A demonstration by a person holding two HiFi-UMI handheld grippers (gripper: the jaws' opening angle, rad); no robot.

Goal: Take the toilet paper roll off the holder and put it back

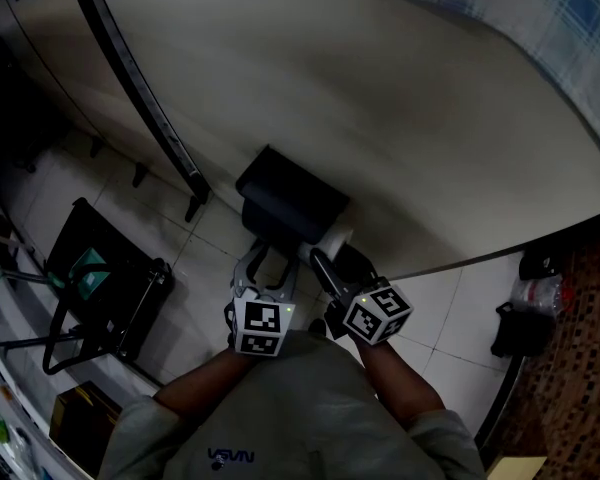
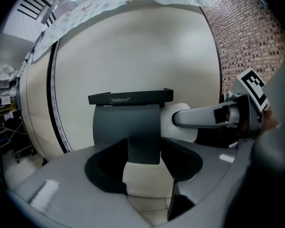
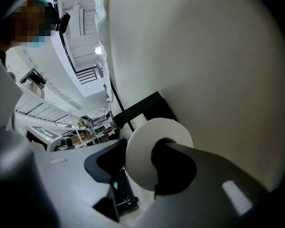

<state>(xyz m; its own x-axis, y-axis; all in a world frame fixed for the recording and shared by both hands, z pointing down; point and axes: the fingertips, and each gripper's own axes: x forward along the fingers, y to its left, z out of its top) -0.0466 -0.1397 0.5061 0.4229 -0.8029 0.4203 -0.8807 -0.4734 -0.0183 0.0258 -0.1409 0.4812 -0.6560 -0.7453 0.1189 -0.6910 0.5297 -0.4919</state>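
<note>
A black wall-mounted holder hangs on the cream wall, its lid and front flap filling the middle of the left gripper view. The white toilet paper roll sticks out of the holder's right side. My right gripper comes in from the right along the roll's axis and is shut on the roll: one pad on its outer rim, the other jaw over the core. That gripper's finger crosses the roll. My left gripper is open, its jaws either side of the flap's lower edge with gaps.
A black rail runs down the curved cream wall. On the tiled floor to the left stand a black case and a cardboard box. A dark bag sits at the right. A brick wall borders the right.
</note>
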